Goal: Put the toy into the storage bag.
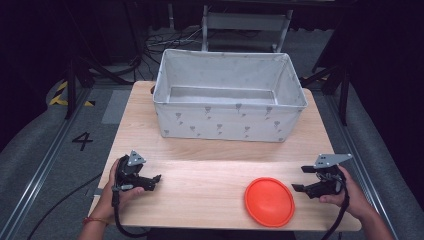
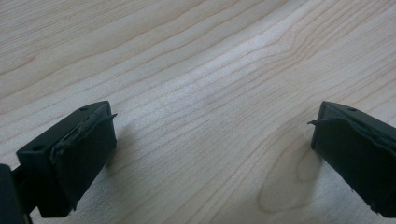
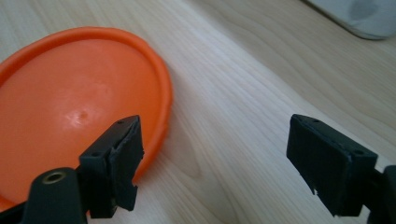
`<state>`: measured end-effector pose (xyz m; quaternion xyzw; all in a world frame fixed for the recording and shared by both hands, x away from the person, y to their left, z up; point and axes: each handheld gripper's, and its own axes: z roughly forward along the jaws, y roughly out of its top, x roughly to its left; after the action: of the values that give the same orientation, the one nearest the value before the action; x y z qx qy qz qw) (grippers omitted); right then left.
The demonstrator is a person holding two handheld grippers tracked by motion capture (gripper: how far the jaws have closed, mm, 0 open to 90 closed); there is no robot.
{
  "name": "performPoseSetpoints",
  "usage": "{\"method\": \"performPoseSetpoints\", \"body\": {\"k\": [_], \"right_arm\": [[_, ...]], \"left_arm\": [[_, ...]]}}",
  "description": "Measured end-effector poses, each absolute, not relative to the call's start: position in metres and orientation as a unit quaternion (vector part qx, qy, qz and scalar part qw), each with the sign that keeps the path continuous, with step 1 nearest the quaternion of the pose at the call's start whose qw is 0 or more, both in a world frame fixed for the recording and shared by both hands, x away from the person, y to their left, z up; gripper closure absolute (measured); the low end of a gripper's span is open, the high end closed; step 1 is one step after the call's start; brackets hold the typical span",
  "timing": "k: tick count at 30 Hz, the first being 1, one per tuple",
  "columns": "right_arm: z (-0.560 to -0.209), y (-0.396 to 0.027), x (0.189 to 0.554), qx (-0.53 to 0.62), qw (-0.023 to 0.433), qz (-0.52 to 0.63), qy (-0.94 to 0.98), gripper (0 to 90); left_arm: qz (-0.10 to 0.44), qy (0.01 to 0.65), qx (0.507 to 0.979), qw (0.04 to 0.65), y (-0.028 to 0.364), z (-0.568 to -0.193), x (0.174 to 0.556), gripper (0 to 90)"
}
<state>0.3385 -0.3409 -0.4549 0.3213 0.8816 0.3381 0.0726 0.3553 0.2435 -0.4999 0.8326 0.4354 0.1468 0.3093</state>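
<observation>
The flat round orange plastic disc (image 1: 269,201) sits on the near right part of the light wooden table (image 1: 210,175), just left of the right gripper (image 1: 304,179). That gripper's jaws are spread with nothing between them, one hanging over the disc's edge. The left gripper (image 1: 158,180) rests at the near left, jaws wide apart over bare wood. A white fabric bin (image 1: 227,95) stands at the far side.

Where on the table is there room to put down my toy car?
The bare wood between the left hand-held gripper and the orange disc is free, and so is the strip in front of the fabric bin. It is tight between the disc and the right hand-held gripper.
</observation>
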Motion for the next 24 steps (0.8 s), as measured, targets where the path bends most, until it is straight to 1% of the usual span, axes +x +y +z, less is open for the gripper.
{"method": "performPoseSetpoints", "body": {"k": [3, 7, 14, 15, 19, 22, 24], "right_arm": [[-0.457, -0.324, 0.34, 0.297, 0.057, 0.337, 0.892, 21.1], [-0.465, -0.305, 0.345, 0.278, 0.033, 0.323, 0.904, 19.3], [-0.483, -0.29, 0.35, 0.284, 0.005, 0.313, 0.906, 17.2], [-0.485, -0.288, 0.349, 0.282, 0.009, 0.31, 0.908, 15.1], [-0.486, -0.284, 0.347, 0.267, 0.011, 0.307, 0.913, 15.2], [-0.486, -0.279, 0.342, 0.253, 0.021, 0.302, 0.919, 15.7], [-0.485, -0.274, 0.338, 0.248, 0.032, 0.295, 0.922, 20.6]], "left_arm": [[0.147, 0.435, 0.833, 0.309, 0.244, -0.5, 0.355, 0.3], [0.147, 0.436, 0.833, 0.309, 0.244, -0.5, 0.355, 0.3], [0.147, 0.435, 0.833, 0.309, 0.244, -0.5, 0.355, 0.3], [0.147, 0.435, 0.833, 0.31, 0.244, -0.5, 0.355, 0.3], [0.147, 0.435, 0.832, 0.31, 0.244, -0.5, 0.355, 0.3], [0.147, 0.435, 0.833, 0.31, 0.244, -0.5, 0.355, 0.3], [0.147, 0.436, 0.832, 0.31, 0.243, -0.5, 0.355, 0.3]]}}
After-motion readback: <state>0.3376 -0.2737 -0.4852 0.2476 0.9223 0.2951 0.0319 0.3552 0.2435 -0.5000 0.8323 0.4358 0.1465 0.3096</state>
